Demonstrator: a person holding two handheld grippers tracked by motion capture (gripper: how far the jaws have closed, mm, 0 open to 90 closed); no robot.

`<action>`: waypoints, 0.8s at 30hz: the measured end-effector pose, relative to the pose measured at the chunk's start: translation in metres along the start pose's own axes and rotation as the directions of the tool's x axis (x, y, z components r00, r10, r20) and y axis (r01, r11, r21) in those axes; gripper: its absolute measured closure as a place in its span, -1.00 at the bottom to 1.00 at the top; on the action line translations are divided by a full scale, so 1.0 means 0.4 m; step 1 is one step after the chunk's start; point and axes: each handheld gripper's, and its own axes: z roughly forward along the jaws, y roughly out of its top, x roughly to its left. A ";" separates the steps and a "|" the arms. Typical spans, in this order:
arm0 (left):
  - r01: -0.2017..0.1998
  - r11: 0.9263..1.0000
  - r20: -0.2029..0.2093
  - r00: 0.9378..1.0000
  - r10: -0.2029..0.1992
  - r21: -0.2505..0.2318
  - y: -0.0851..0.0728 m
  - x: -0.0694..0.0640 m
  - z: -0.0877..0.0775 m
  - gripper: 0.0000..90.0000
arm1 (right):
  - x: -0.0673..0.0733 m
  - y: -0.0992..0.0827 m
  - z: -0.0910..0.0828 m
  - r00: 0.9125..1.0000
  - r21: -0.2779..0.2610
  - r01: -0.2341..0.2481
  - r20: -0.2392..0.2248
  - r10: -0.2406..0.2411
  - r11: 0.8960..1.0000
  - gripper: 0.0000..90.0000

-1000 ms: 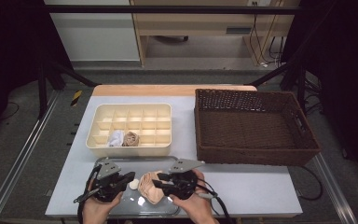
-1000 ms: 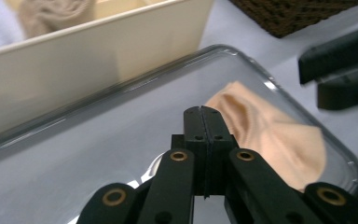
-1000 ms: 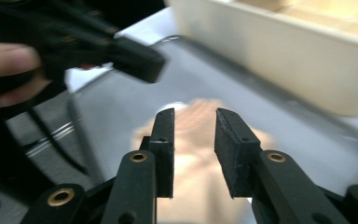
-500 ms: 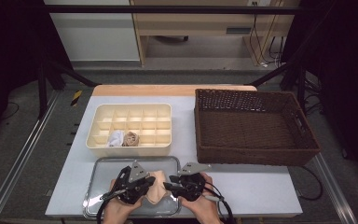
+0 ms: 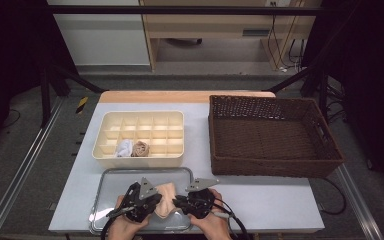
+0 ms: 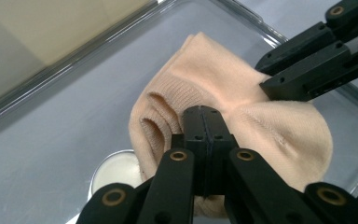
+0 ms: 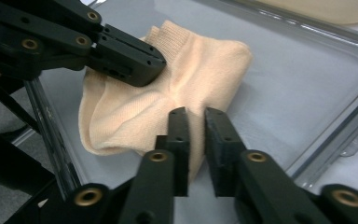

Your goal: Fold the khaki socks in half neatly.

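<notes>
A person stands at the near edge of a pale grey desk (image 5: 260, 200), both hands low over a shallow, clear plastic tray with a raised rim (image 5: 111, 176) that sits at the near left of the desk. In the tray lies a peach-coloured knitted ankle sock (image 5: 164, 200), bunched and folded on itself, with its ribbed cuff turned toward the left hand.

The left claw (image 6: 204, 122) has its black jaws pressed together, pinching a fold of the sock near the cuff. In the high view this left claw (image 5: 152, 202) sits at the sock's left edge. Just beside the sock, on the tray floor, rests a small round white disc (image 6: 114, 170), partly covered by the fabric and the claw.

The right claw (image 7: 195, 122) stands at the sock's opposite edge. Its jaws have just been closing and now stand a narrow slot apart, with the sock's edge lying under them. I cannot tell whether the pads press on the fabric. In the high view the right claw (image 5: 177, 201) meets the sock from the right, so the sock lies between the two claws.

Farther away, behind the tray, stands a cream plastic organiser box with many square compartments (image 5: 152, 122); one near compartment holds a white bundle (image 5: 124, 147) and the next a brownish bundle (image 5: 140, 148). To the right sits a dark brown woven wicker basket (image 5: 272, 165), rectangular and deep.
</notes>
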 end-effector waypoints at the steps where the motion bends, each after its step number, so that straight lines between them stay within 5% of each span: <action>1: 0.001 1.000 0.006 1.000 -0.001 -0.005 0.003 0.001 0.003 0.99 | -0.002 0.002 -0.004 1.000 -0.002 0.001 0.005 -0.001 1.000 0.88; 9: 0.036 0.997 0.073 0.997 -0.031 -0.062 0.047 -0.013 0.046 0.99 | -0.039 0.007 -0.071 0.998 -0.028 -0.015 0.069 0.016 1.000 0.88; 13: 0.044 0.995 0.080 0.996 -0.037 -0.088 0.058 -0.021 0.051 0.97 | -0.048 -0.009 -0.069 0.996 -0.003 -0.028 0.088 0.028 1.000 0.81; 17: 0.034 0.991 0.078 0.997 -0.024 -0.130 0.070 -0.035 0.040 0.99 | -0.055 -0.008 -0.081 0.994 -0.040 -0.045 0.097 0.049 0.998 0.61; 24: -0.003 0.998 0.059 0.998 0.006 -0.057 0.057 -0.053 0.070 0.99 | -0.055 -0.019 -0.061 0.994 -0.012 -0.043 0.100 0.044 0.999 0.60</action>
